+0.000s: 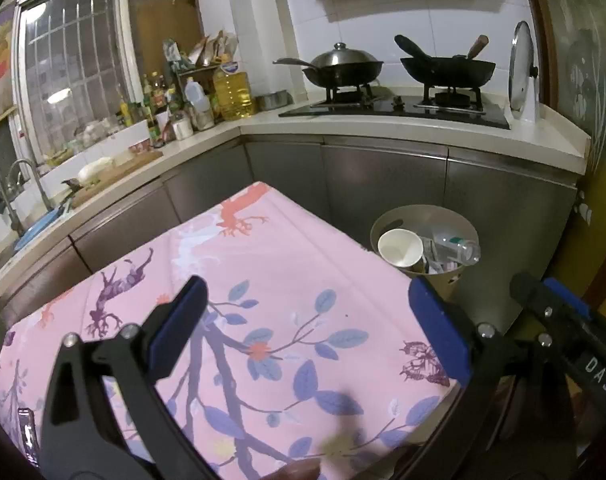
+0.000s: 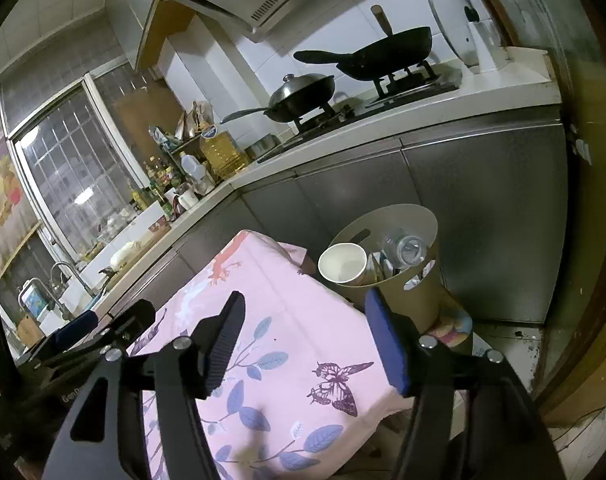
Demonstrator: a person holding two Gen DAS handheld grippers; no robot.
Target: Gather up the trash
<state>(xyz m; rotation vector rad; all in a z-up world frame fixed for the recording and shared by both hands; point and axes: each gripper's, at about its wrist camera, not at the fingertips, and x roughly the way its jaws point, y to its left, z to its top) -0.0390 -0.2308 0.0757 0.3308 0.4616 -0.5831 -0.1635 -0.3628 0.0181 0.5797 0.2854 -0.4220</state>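
A beige trash bin (image 1: 447, 286) stands on the floor past the table's far right corner. In it are a white paper cup (image 1: 399, 247), a clear plastic bottle (image 1: 457, 247) and other scraps. The bin also shows in the right wrist view (image 2: 407, 300), with the cup (image 2: 343, 263) and the bottle (image 2: 409, 249). My left gripper (image 1: 315, 330) is open and empty above the pink floral tablecloth (image 1: 271, 280). My right gripper (image 2: 307, 344) is open and empty above the cloth's right edge (image 2: 287, 320), short of the bin.
Grey cabinets (image 1: 383, 184) run behind the table and the bin. The counter holds a gas stove (image 1: 399, 106) with two woks, a glass lid (image 1: 523, 68), oil bottles (image 1: 231, 88) and a sink (image 1: 7, 216) at left. A door frame (image 2: 575, 240) is at right.
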